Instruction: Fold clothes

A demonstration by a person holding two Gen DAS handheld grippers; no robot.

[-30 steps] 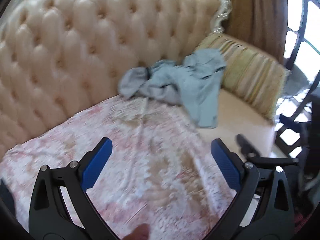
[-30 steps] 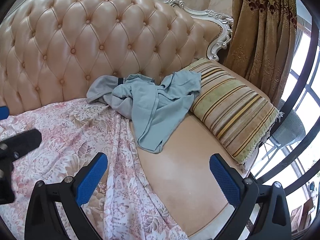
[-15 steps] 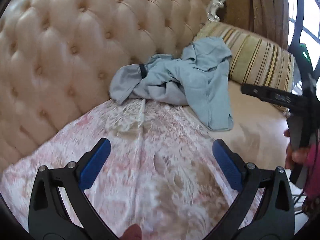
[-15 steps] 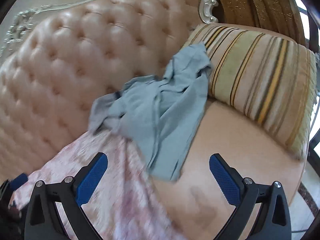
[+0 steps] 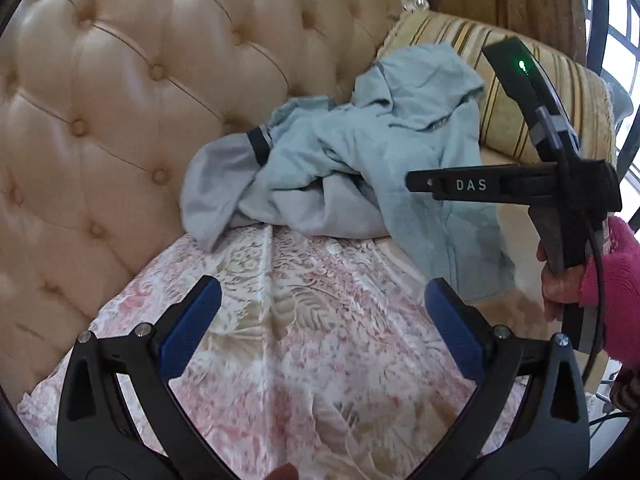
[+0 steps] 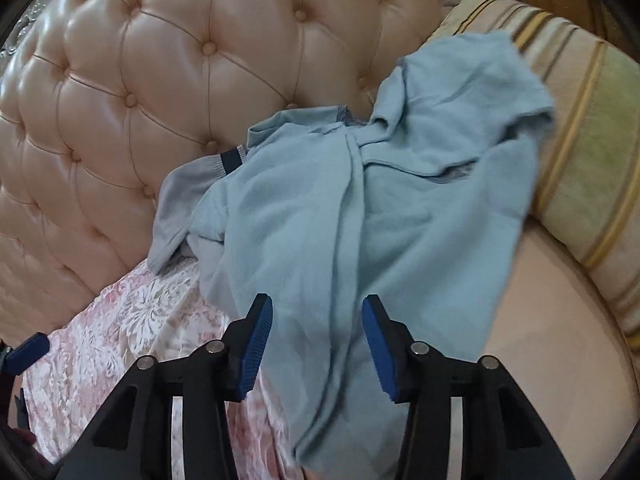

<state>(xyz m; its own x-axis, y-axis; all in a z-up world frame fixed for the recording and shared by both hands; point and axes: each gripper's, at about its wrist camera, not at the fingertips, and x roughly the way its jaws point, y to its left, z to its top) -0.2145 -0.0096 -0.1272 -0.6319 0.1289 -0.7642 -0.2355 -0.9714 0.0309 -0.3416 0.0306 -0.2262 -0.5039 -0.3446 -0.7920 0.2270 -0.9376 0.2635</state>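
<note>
While aimed at crumpled shirt (image 6: 360,208) on sofa (image 6: 180,80): right gripper (image 6: 317,344) half-spread straddling hem, left gripper (image 5: 322,328) wide apart above floral sheet (image 5: 312,340).

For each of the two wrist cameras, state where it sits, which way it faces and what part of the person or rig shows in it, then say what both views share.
Left wrist: rides the left gripper, low over the floral cover, facing the sofa back; its own open fingers, the right gripper and pink-sleeved hand show.
Right wrist: rides the right gripper, facing the blue garment; its partly open fingers straddle the garment's lower edge, and a left fingertip shows.
Shared: garment, sofa back, floral cover, striped cushion.
</note>
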